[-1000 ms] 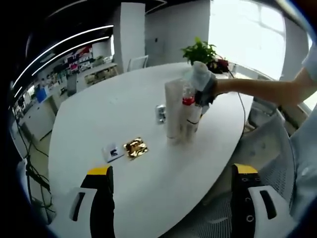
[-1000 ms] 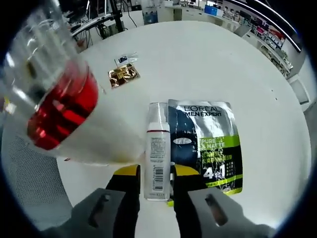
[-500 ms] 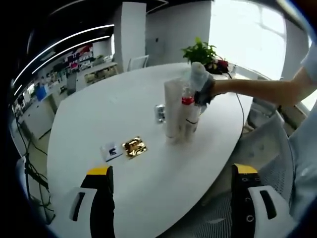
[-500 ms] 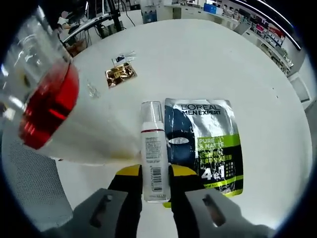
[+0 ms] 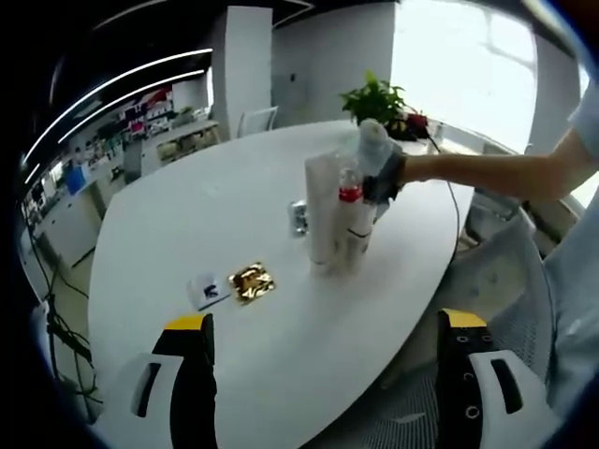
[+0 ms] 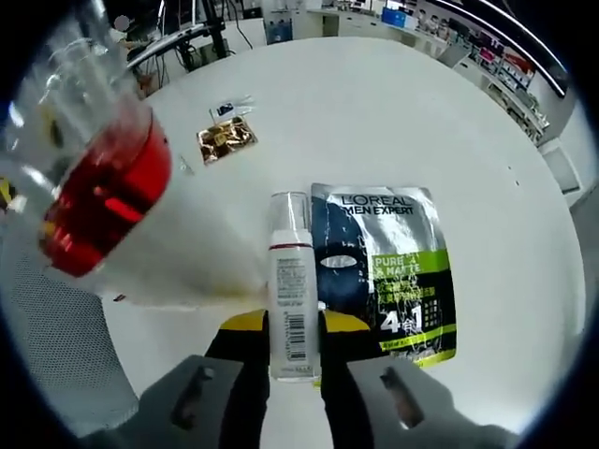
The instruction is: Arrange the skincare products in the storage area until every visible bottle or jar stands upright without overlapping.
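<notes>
In the right gripper view my right gripper is shut on a slim white bottle with a clear cap and a red ring. Its cap points away over the table. Close on the left looms a larger white bottle with a red collar and a clear cap. Flat on the table to the right lies a L'Oreal Men Expert sachet. In the left gripper view my left gripper hangs open over the near table edge. Farther off stand a tall white tube and the red-collared bottle, with the right gripper over them in a person's hand.
A gold sachet and a small white sachet lie on the white table, left of the bottles. A small dark-and-silver item sits behind the tube. A potted plant stands at the far edge. A mesh chair is on the right.
Both views have shifted slightly with the hands. My right gripper keeps its hold on the slim bottle, and the left stays open.
</notes>
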A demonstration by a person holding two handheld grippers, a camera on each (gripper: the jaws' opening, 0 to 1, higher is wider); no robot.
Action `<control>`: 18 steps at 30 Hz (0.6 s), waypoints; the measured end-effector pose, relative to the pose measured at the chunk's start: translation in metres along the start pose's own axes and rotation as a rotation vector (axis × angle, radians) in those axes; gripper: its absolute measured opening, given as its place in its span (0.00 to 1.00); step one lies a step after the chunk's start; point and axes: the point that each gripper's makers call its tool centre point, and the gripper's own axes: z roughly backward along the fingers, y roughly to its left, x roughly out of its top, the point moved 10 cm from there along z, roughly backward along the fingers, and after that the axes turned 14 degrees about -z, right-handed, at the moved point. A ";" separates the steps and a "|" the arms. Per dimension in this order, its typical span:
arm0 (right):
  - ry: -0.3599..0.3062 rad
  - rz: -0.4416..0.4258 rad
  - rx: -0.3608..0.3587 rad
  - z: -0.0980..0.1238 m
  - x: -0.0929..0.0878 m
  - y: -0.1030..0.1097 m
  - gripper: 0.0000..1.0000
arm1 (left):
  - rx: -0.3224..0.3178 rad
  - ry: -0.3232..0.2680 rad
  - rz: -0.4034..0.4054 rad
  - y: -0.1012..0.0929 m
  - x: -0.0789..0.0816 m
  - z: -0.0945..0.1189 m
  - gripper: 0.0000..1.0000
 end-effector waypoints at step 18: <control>-0.186 -0.209 -0.022 0.055 -0.056 -0.007 0.18 | -0.053 -0.037 -0.019 -0.008 0.008 -0.007 0.91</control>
